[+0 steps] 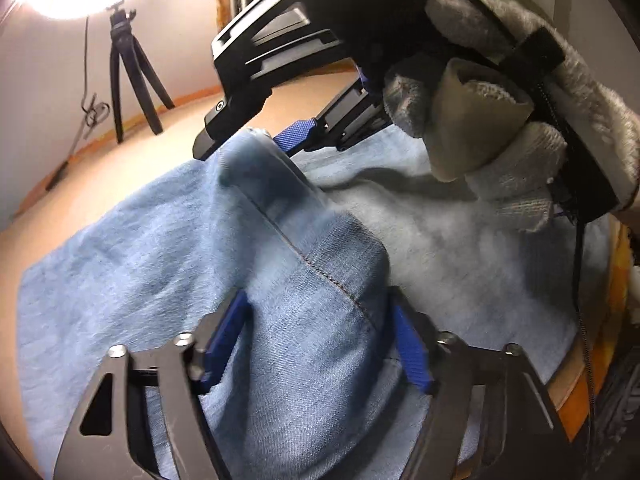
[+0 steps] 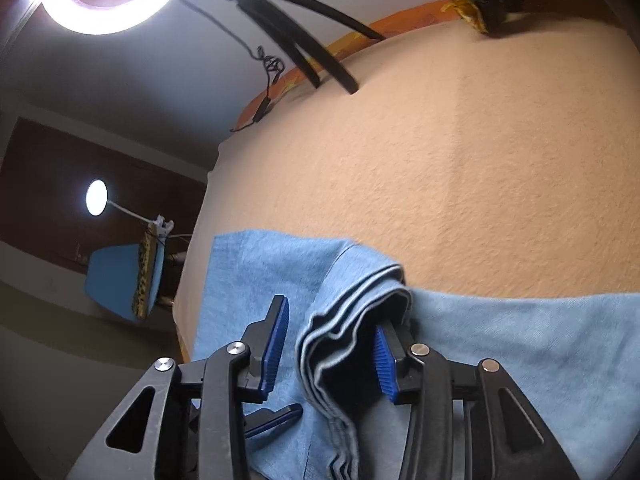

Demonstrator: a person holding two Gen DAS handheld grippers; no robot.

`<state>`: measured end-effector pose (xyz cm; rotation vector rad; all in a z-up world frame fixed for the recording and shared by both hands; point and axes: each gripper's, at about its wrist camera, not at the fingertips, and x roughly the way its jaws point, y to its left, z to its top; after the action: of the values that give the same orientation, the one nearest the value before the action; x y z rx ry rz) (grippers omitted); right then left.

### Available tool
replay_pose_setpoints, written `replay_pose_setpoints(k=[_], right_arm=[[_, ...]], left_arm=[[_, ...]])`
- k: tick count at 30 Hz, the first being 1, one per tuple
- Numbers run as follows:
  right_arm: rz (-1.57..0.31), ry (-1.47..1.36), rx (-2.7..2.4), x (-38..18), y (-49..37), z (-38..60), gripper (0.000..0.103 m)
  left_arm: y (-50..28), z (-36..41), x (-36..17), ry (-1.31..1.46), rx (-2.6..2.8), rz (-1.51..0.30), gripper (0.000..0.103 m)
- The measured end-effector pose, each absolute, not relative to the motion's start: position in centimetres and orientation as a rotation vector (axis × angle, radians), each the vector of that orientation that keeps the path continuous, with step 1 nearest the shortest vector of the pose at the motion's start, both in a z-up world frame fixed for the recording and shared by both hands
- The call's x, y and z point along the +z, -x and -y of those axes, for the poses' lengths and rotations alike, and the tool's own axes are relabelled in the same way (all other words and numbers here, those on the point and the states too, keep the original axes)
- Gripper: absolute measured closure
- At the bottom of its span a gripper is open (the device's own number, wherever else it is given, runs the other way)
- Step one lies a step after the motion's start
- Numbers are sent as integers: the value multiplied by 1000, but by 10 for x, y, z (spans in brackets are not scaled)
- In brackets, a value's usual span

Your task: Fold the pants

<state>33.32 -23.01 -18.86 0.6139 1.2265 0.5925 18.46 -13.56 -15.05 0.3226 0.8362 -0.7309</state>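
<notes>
Denim pants (image 1: 304, 320) bunching between my left gripper (image 1: 320, 344) fingers, which are gaping wide | right gripper (image 2: 332, 352) also spread around stacked hems | pants lying on peach table (image 2: 460, 160) | closing both evenly before lifting (seam aligned).

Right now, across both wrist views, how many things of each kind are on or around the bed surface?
Pants: 1
Hand-held grippers: 2, left and right
Tripods: 1
Ring lights: 1
Round lamps: 1
Gloved hands: 1
Total: 7
</notes>
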Motion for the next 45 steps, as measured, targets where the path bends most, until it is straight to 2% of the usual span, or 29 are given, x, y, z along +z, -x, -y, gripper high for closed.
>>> replay_pose_setpoints(k=[1,3,5,7,8,11,12,14,18,26,35,45], right_arm=[[-1229,-618,593,-190,-334,231,60],[-1235,-619,601,-193,-336,229,60],[-1234,-621,595,-193,-338,227,60],[-1223,-624,579,-191,-339,225,61],[-1208,-617,565,-189,-339,224,66],[-1155,-531,526,-181,-337,217,90],[-1136,-500,520,-177,-335,215,94],[-1082,-465,522,-164,-330,214,96],[-975,-348,512,-127,-314,208,98],[-870,-202,433,-79,-273,219,98],[-851,-200,286,-64,-230,289,98],[-878,-176,144,-63,-195,359,98]], left_arm=[[-186,134,-149,-312,-739,-837,54],[-190,132,-146,-292,-756,-846,74],[-194,127,-143,-260,-760,-855,84],[-199,119,-140,-208,-769,-871,87],[-202,114,-138,-175,-774,-878,89],[-208,95,-123,-47,-796,-871,90],[-210,88,-117,-12,-803,-864,90],[-209,76,-105,35,-815,-843,90],[-203,63,-86,114,-857,-805,90],[-177,102,-72,126,-962,-792,90],[-147,181,-63,106,-1084,-786,90],[-144,194,-65,75,-1199,-810,90]])
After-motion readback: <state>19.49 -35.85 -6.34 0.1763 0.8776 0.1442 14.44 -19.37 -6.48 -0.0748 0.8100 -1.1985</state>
